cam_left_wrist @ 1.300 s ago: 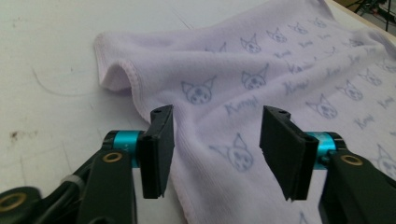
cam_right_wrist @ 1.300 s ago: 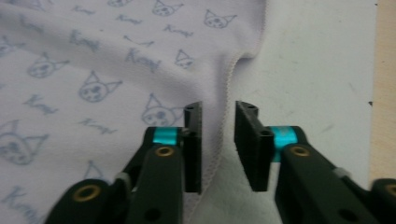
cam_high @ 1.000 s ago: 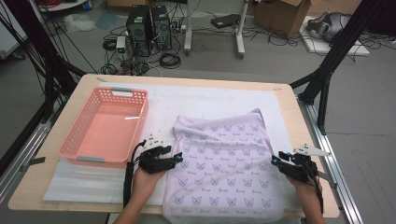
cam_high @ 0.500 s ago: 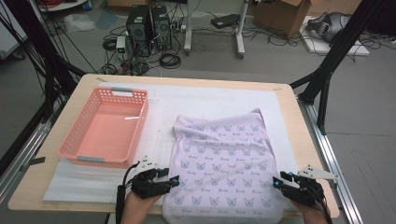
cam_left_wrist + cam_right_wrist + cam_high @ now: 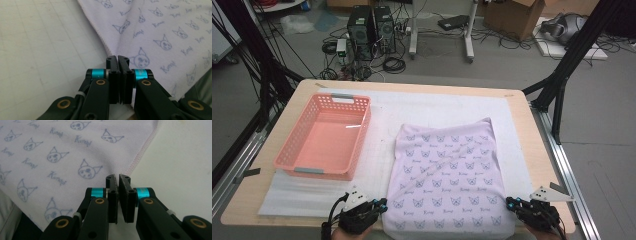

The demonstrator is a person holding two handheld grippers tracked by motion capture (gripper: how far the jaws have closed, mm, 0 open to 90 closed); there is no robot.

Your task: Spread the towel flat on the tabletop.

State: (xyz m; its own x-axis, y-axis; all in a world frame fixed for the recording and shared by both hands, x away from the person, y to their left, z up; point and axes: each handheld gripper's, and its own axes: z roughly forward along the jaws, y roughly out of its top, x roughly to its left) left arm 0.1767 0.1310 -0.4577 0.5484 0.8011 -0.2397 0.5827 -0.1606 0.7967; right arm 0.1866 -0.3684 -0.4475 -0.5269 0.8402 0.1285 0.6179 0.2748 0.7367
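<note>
1. A pale lilac towel printed with small cat faces (image 5: 447, 175) is seen spread flat on the white mat of the wooden surface (image 5: 412, 87), to the right of a pink plastic lattice basket (image 5: 323, 135)
2. The left tool (image 5: 382, 204) is placed at the near left corner of the cloth; its jaws have just been closing and are now clenched on the hem, as seen in the left gripper view (image 5: 117, 58)
3. The right tool (image 5: 511, 204) is set at the near right corner; its jaws have likewise just been closing and are pinched on the stitched edge in the right gripper view (image 5: 117, 177)
4. Compared with a second ago, both tools have been drawn nearer to the front edge, from the cloth's sides to its corners
5. The cloth itself is found unmoved, and the basket stands as before
</note>
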